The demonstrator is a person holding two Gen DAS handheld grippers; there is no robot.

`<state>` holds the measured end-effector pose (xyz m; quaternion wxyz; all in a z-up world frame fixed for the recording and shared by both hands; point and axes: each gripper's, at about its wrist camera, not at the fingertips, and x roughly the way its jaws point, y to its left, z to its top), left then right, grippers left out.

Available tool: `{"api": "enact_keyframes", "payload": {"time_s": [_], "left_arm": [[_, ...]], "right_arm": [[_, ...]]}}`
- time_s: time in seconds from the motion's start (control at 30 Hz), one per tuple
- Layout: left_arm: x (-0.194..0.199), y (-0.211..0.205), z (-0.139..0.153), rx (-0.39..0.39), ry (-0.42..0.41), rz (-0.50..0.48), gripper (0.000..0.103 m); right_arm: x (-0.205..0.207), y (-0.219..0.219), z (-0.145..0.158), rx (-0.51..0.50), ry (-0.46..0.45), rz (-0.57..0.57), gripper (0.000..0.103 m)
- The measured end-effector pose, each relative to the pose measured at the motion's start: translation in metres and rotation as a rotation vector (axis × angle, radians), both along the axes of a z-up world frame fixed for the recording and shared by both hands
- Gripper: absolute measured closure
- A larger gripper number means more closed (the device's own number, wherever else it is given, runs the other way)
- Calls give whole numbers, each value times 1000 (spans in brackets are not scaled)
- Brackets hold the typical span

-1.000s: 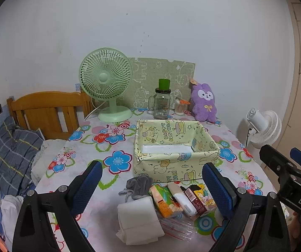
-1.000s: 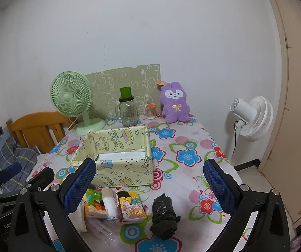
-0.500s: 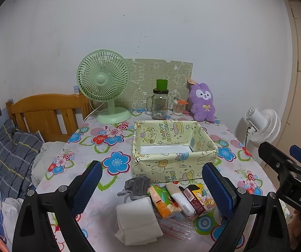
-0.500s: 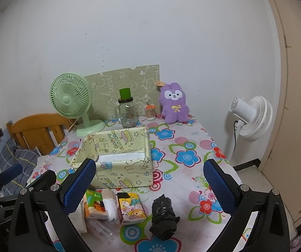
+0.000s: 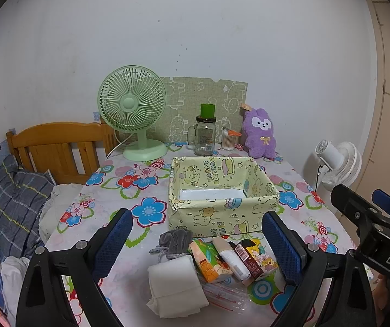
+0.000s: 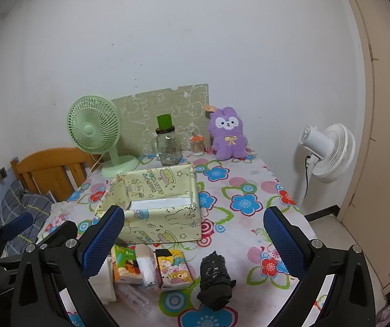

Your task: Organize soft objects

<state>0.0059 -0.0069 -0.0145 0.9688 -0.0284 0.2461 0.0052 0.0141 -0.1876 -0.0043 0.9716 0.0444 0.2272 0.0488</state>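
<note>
Flowered bench [image 5: 145, 179] before me: both my claws [image 5: 197, 248] [image 6: 192, 242] gape wide and empty, soft bits bunched just before the box [image 5: 222, 212] for loading.

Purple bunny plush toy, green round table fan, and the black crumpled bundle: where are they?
Purple bunny plush toy [image 6: 229, 139], right wrist view, on its belly.
Green round table fan [image 5: 131, 98], left wrist view, on its grille.
Black crumpled bundle [image 6: 215, 279], right wrist view, on its middle.

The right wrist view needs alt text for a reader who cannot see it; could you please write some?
An open right gripper hovers over a floral table, above a row of small items: snack packs and a black bundle. Behind them sits an open yellow box; a green fan, jar and purple plush line the wall.
</note>
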Motion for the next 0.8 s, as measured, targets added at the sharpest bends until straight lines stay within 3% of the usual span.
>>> {"api": "enact_keyframes", "payload": {"time_s": [0.8], "left_arm": [[1, 0, 1, 1, 1, 0, 7]], "right_arm": [[0, -1, -1, 7, 9, -1, 0]]}}
